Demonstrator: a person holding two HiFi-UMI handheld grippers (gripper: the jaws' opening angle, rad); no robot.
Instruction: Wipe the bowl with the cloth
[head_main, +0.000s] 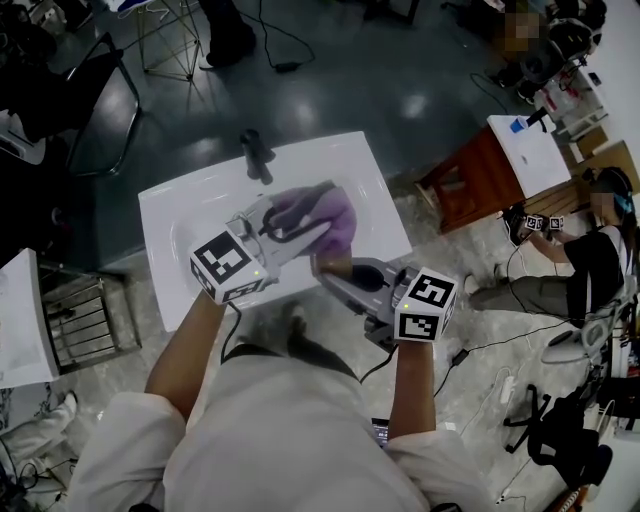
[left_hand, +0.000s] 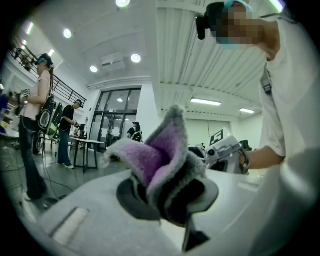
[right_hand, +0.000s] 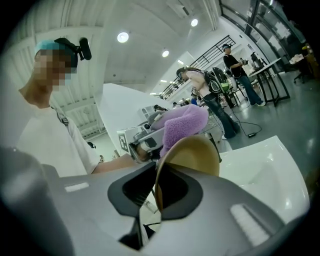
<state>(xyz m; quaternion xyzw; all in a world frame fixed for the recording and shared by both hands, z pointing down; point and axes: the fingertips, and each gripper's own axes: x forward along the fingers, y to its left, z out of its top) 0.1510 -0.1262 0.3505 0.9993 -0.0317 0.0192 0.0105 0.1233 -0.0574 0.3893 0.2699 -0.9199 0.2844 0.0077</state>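
My left gripper (left_hand: 172, 197) is shut on a bunched purple and grey cloth (left_hand: 160, 155), which sticks up from between its jaws. In the head view that gripper (head_main: 308, 226) holds the cloth (head_main: 328, 215) over the white sink (head_main: 180, 215). My right gripper (right_hand: 156, 190) is shut on the rim of a tan bowl (right_hand: 195, 152), held on edge. The cloth (right_hand: 182, 125) presses against the bowl's far side there. In the head view the right gripper (head_main: 326, 268) sits just below the cloth, and the bowl is mostly hidden by it.
A dark faucet (head_main: 255, 152) stands at the sink's far edge. A wooden stand (head_main: 475, 180) and a seated person (head_main: 585, 265) are to the right. A wire rack (head_main: 85, 322) and a black chair (head_main: 95, 95) are to the left. Cables lie on the floor.
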